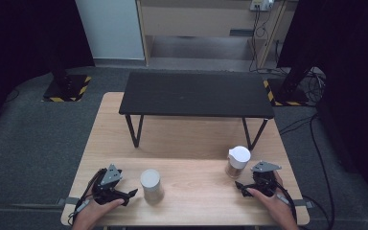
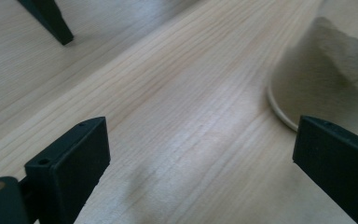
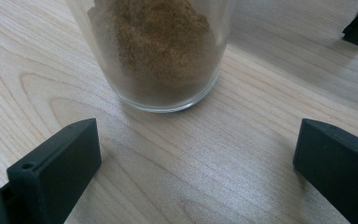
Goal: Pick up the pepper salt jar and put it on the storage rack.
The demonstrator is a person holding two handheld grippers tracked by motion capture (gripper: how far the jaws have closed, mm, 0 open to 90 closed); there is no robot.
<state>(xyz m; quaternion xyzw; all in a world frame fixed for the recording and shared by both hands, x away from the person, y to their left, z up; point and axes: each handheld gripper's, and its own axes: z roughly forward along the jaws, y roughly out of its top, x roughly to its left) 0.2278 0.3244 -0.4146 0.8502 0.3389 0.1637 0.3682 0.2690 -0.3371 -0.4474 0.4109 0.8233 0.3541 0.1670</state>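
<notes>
Glass jar (image 3: 161, 51) top cut off

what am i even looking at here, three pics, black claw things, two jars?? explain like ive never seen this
A person sits at a wooden table and holds a hand-held grasping tool in each hand: the left tool and the right tool. The wide picture comes from a camera above the table. The other two come from small cameras riding on each tool, looking out between its two black jaws.

On the table stand a jar of pale powder, just off to the side of the left tool, and a white-lidded glass jar of brown powder, straight ahead of the right tool. A low black shelf stands farther back. Both tools are open and hold nothing.
</notes>
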